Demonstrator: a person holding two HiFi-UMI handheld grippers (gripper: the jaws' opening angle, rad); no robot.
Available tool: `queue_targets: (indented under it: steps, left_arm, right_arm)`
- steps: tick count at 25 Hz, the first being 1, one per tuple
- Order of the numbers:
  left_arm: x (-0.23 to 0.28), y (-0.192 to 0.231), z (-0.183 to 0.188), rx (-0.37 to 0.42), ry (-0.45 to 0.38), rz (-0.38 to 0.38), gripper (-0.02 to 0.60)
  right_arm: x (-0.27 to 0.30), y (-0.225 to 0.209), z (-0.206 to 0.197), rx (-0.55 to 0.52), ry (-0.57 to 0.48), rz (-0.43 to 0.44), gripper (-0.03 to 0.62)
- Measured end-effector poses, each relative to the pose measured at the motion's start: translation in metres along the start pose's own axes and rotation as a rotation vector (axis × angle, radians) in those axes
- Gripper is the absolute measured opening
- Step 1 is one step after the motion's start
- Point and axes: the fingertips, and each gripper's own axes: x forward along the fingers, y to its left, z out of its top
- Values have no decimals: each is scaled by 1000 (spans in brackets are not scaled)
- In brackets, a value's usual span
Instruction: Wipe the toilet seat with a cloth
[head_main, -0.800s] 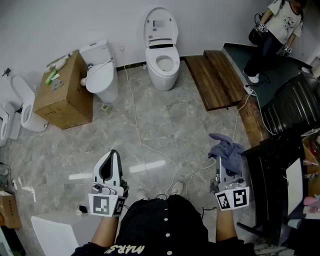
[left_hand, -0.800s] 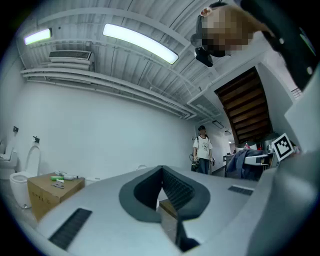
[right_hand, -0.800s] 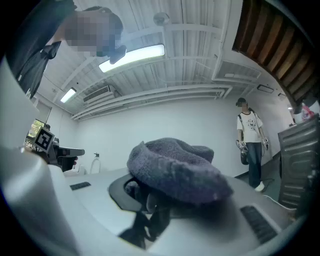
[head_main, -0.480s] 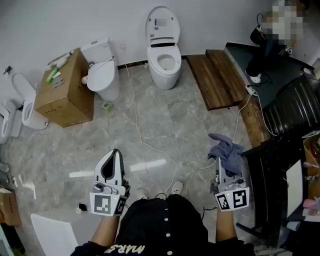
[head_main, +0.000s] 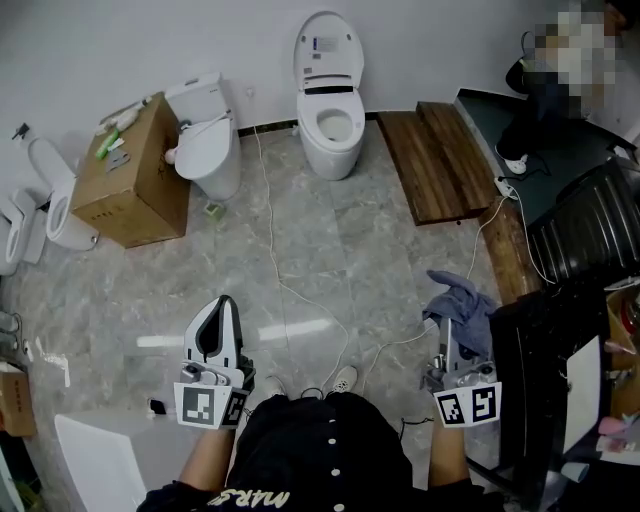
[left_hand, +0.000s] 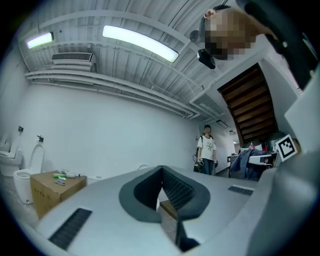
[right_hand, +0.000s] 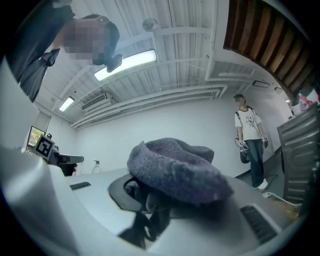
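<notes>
A white toilet (head_main: 331, 110) with its lid raised stands against the far wall, its seat (head_main: 335, 124) exposed. My right gripper (head_main: 447, 327) is shut on a grey-blue cloth (head_main: 462, 303) that droops over its jaws; the cloth (right_hand: 175, 167) fills the right gripper view. My left gripper (head_main: 217, 315) is shut with nothing in it, its jaws (left_hand: 162, 192) pressed together. Both grippers are held low near my body, far from the toilet.
A second white toilet (head_main: 205, 150) and a cardboard box (head_main: 128, 175) stand at the left. A white cable (head_main: 285, 270) runs across the marble floor. Wooden planks (head_main: 430, 160) lie at the right, beside a dark cabinet (head_main: 545, 360). A person (head_main: 545, 75) stands at the far right.
The view has shifted slightly; both grippers sit a little lower in the picture. The cloth stays gripped in the right gripper. The person at the far right has moved a little.
</notes>
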Motion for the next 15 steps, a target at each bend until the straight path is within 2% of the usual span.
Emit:
queue_targets:
  steps: [2,5,9,15]
  left_arm:
    - [3,-7,-4,-2,20,20,11]
    - [10,-25,0,21,-19,24,11]
    - [17,-44,-5,35,-16,26,11]
    - [31,-48,-5,44,-17,36,11]
  right_arm:
    - [1,-11,1,6,-1,16,95]
    - [3,-24,1,6,0,43,95]
    - [7,-43,2,3,-7,53,95]
    - [18,-55,1,7,-14,58,95]
